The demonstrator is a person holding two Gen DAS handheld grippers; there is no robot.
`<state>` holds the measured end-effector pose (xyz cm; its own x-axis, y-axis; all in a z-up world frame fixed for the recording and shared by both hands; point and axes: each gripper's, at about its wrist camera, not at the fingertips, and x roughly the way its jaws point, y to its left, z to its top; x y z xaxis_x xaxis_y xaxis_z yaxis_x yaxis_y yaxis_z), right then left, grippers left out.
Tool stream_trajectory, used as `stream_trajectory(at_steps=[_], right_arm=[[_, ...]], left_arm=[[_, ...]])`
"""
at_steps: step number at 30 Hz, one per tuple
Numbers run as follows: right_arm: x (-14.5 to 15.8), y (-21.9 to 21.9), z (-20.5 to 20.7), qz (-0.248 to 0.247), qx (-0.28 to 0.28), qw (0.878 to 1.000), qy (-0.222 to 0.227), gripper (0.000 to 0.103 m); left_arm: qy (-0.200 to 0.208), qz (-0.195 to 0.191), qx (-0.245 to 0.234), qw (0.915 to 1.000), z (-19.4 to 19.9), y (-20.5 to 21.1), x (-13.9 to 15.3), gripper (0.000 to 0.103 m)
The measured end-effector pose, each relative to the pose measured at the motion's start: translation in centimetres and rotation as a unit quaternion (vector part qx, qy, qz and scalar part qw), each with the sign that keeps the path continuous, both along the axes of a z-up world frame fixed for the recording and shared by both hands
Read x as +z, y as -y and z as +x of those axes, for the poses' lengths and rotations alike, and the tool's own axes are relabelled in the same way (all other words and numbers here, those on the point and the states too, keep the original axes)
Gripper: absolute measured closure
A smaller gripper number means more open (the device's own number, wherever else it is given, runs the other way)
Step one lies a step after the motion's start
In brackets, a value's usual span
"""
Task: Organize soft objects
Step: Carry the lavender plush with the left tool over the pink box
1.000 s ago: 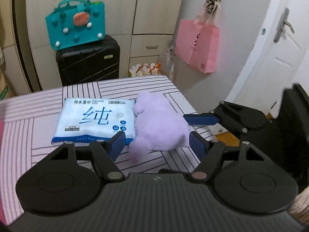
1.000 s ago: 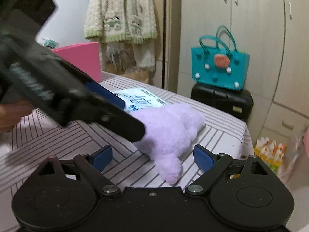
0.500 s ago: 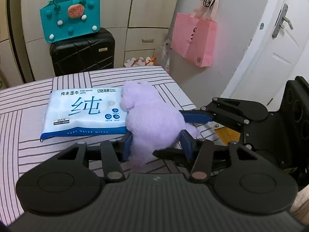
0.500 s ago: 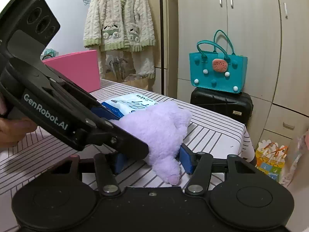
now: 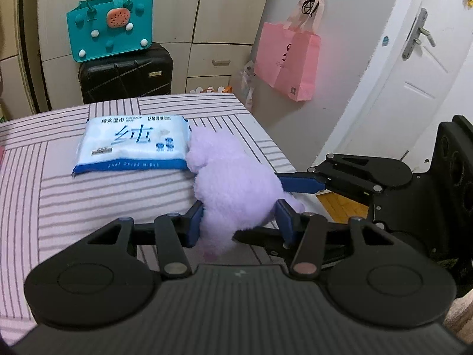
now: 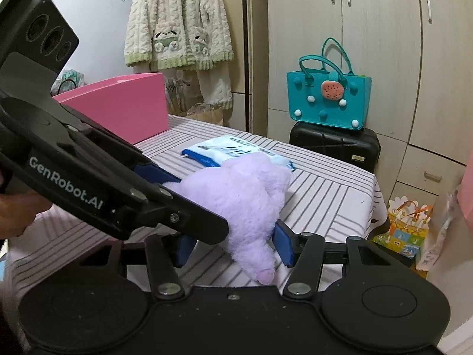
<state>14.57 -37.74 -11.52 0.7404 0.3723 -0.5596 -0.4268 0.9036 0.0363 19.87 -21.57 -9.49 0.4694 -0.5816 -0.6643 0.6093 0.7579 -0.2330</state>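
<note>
A fluffy purple plush toy [image 5: 233,189] lies near the right edge of the striped table [image 5: 88,201], its head against a blue-and-white wet wipes pack [image 5: 133,145]. My left gripper [image 5: 241,222] is shut on the toy's lower body, both blue pads pressed into the fur. From the right, a blue finger [image 5: 298,183] of the right gripper reaches in against the toy. In the right wrist view my right gripper [image 6: 233,247] is shut on the plush toy [image 6: 242,198] near its dangling foot. The left tool's arm hides the right gripper's left pad.
A pink box [image 6: 124,109] stands at the table's far left in the right wrist view. Behind the table are a black suitcase [image 5: 124,77] with a teal bag [image 5: 109,32] on it, and a pink paper bag [image 5: 286,62] on the wall. A hand [image 6: 17,213] holds the left tool.
Both grippers have closed from open onto the purple plush toy. The toy has since shifted right, off the wipes pack it overlapped half a second ago.
</note>
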Motion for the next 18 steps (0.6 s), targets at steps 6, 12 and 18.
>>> stream_trajectory(at_steps=[6,12,18], right_arm=[[1.0,-2.3,-2.4,-0.009,0.003,1.0,-0.014,0.042],[1.5,-4.6,-4.4,-0.006,-0.002,0.999,-0.048,0.042],[2.8,-6.4,-6.9,-0.007,0.0,0.998,-0.065,0.042]], left_arm=[[-0.017,0.01,0.0,0.9998,-2.4,-2.0,0.8,0.053],[-0.026,0.032,-0.009,0.9991,-4.6,-3.7,1.2,0.053],[-0.033,0.04,-0.027,0.9983,-6.8,-5.7,2.4,0.053]])
